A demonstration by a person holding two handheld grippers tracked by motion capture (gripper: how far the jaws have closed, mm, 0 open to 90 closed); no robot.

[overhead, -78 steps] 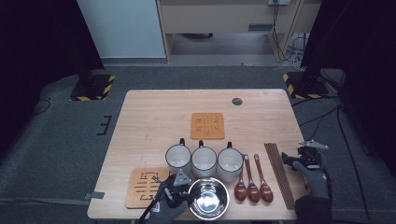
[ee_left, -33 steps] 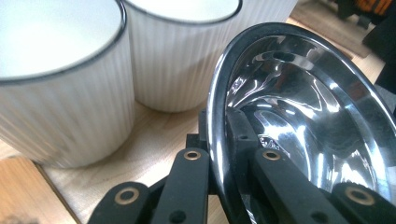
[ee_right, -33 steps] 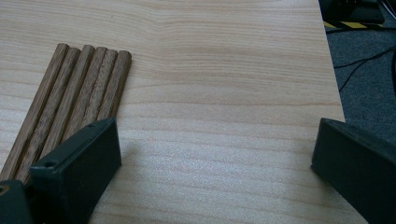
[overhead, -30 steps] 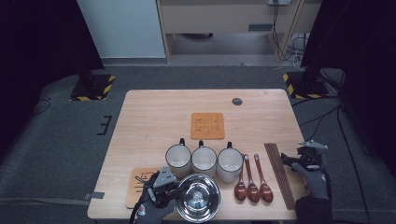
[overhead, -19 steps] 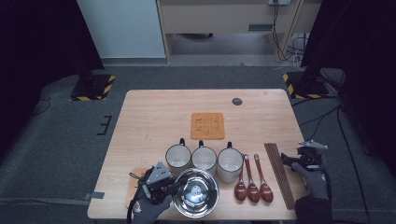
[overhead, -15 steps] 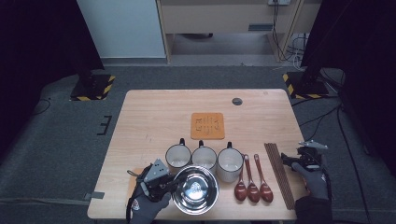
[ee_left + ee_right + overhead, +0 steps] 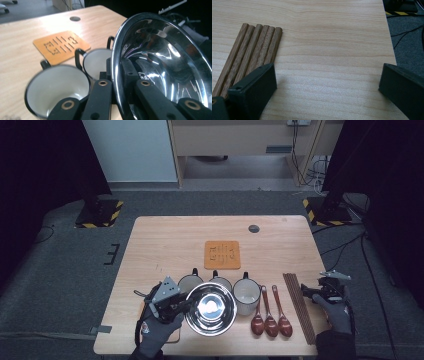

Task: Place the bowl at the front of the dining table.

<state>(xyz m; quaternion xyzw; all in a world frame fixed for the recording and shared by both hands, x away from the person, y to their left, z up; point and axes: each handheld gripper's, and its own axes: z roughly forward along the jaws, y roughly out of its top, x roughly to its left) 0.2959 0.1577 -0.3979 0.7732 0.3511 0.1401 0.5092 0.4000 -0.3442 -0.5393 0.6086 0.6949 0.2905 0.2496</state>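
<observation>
My left fingers (image 7: pixel 117 100) are clamped on the rim of the steel bowl (image 7: pixel 211 308), 1 finger outside the rim and 1 inside against the polished wall. In the high view the bowl sits at the near edge of the bench (image 7: pixel 170 240), tilted, its mouth turned up and toward the camera, with my left hand (image 7: pixel 159 332) gloved below and to its left. The bowl overlaps the near sides of the 3 mugs; whether it touches them or hangs clear above them I cannot tell from here.

The 3 white mugs with black rims stand in 1 row just behind the bowl: left mug (image 7: pixel 190 282), middle mug (image 7: pixel 219 281), right mug (image 7: pixel 246 293). In the left gripper view the nearest mug (image 7: pixel 58 90) is upright and empty, close beside the bowl rim, a second mug (image 7: pixel 96 63) behind it.

An orange mat (image 7: pixel 222 255) lies flat past the mugs, near the bench centre. A second orange mat's corner shows under my left hand. A small dark disc (image 7: pixel 254 228) sits near the far edge.

Right of the mugs lie 3 wooden spoons (image 7: pixel 270 320), bowls toward me, side by side. Beside them a bundle of wooden chopsticks (image 7: pixel 299 306) lies lengthwise.

My right fingers (image 7: pixel 329 85) stand wide open over bare bench, nothing between them; the chopstick ends (image 7: pixel 259 42) lie just beside the left finger.
</observation>
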